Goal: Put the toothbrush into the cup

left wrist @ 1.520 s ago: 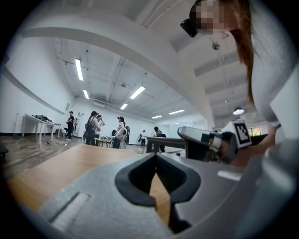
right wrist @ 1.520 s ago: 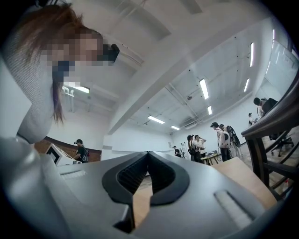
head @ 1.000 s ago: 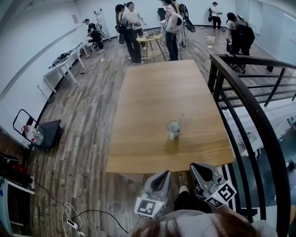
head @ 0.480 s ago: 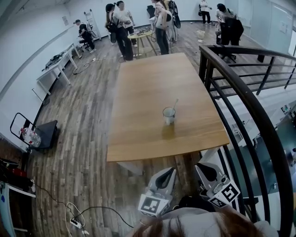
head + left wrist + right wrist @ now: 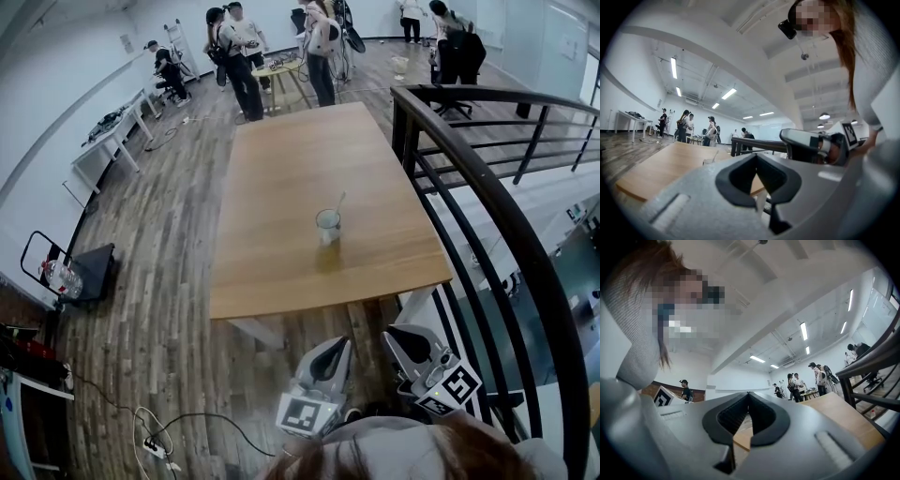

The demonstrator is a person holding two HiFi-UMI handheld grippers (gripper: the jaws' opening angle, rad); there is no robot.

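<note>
A clear cup [image 5: 327, 226] stands upright on the wooden table [image 5: 281, 272], right of its middle, with the toothbrush [image 5: 337, 203] standing in it and leaning to the right. Both grippers are held off the table, in front of its near edge. My left gripper [image 5: 335, 346] is shut with nothing in it. My right gripper [image 5: 400, 337], beside it, is also shut and empty. In the left gripper view the cup [image 5: 708, 161] and toothbrush [image 5: 715, 154] show small beyond the closed left gripper [image 5: 756, 155]. In the right gripper view the right gripper [image 5: 748, 395] has its jaws meeting, with only the table [image 5: 834, 414] beyond.
A black stair railing [image 5: 487, 216] curves along the table's right side, close to my right gripper. Several people [image 5: 239, 56] stand by a small round table at the far end. White tables [image 5: 112, 131] line the left wall. A cart [image 5: 84, 267] and floor cables [image 5: 150, 441] lie left.
The table and cup have slid up and away in the head view, so the near edge now lies farther from both grippers. Both grippers stay shut and empty.
</note>
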